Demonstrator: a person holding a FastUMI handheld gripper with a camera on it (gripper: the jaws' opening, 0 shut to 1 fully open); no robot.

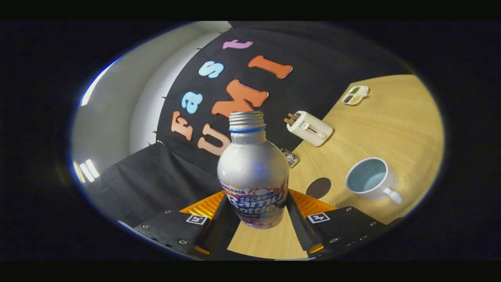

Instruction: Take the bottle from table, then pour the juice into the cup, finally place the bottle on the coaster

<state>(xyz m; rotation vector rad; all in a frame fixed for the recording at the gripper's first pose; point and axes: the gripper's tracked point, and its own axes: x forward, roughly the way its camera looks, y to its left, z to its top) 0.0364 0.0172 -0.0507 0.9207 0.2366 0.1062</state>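
A silver metal bottle with a printed label and an uncapped threaded neck sits between my fingers, and my gripper is shut on its lower body. The whole scene is tilted, so the bottle is lifted off the wooden table and leaning. A white cup with a pale blue inside and a handle stands on the table beyond and to the right of my fingers. A dark round coaster lies flat between the bottle and the cup.
A white toaster stands farther back on the table near the black cloth wall. A small white tray with dark bits lies at the far end. A small shiny object lies just behind the bottle.
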